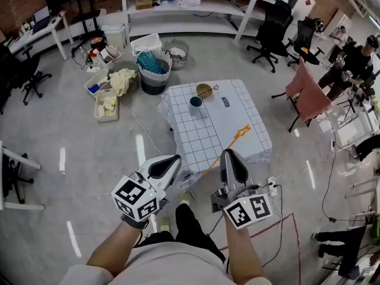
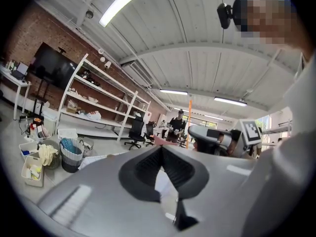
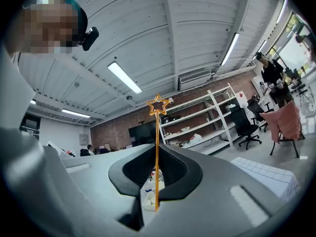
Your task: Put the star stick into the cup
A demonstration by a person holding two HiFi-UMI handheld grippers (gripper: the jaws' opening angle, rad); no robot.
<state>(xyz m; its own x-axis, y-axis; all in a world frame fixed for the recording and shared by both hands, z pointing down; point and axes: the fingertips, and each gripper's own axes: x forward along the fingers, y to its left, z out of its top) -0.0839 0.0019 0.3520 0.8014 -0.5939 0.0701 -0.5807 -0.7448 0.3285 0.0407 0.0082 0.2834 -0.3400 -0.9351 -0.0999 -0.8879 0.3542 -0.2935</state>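
Nearest me, the right grey gripper [image 1: 228,154] was clamped on a thin orange star-topped stick [image 3: 157,132], which slanted out over the white gridded table [image 1: 237,108]. The left grey gripper [image 1: 176,158] was closed on nothing. The dark teal cup [image 1: 195,103] stood at the table's far left, well apart from the stick.

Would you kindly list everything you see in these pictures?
table: one, white grid cloth, mid-floor
cup: one, dark teal, on the table
bowl: one, brown, beyond the cup
star stick: one, orange, in the right gripper
basket: one, dark, blue contents, floor left of table
shelving: one, white, far wall
office chairs: at least two, black, far right
bystander: at least one, black clothing, far right
left gripper: one, grey, shut, empty
right gripper: one, grey, shut on the star stick
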